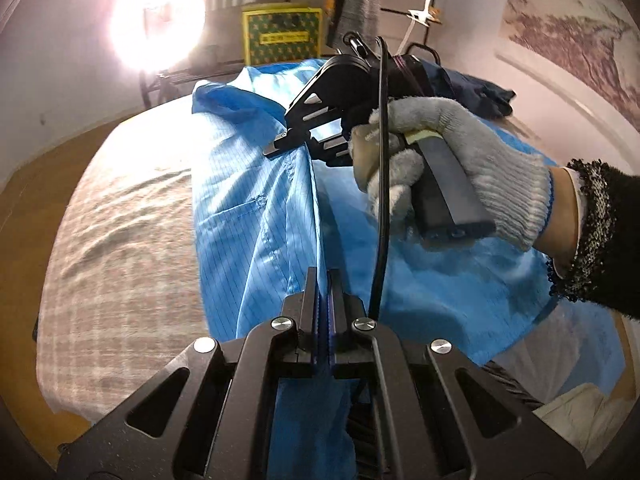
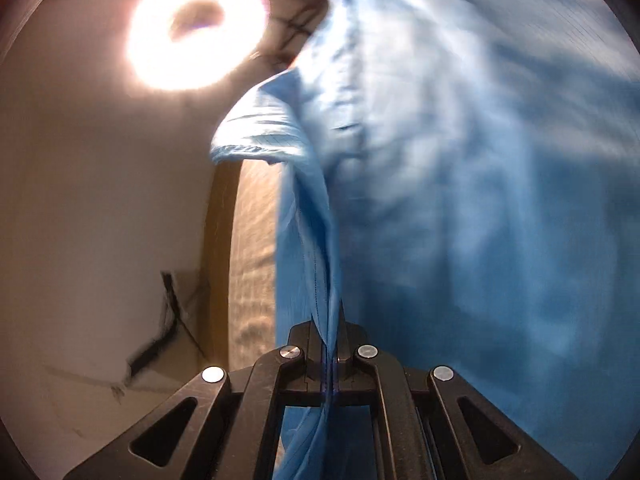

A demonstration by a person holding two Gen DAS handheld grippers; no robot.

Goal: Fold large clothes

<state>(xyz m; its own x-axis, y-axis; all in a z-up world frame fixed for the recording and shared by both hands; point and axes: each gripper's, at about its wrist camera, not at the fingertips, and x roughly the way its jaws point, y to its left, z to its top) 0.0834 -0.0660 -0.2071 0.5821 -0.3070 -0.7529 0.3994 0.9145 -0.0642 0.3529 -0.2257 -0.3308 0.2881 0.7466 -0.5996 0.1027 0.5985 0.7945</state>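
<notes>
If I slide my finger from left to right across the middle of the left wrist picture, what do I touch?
Brown floor → pale checked bedcover → blue coat → black cable → gloved hand holding the right gripper → black sparkly sleeve.

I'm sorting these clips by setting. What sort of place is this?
Probably a bedroom used as a recording room: a bed under the blue garment, a ring light, and patterned wallpaper.
</notes>
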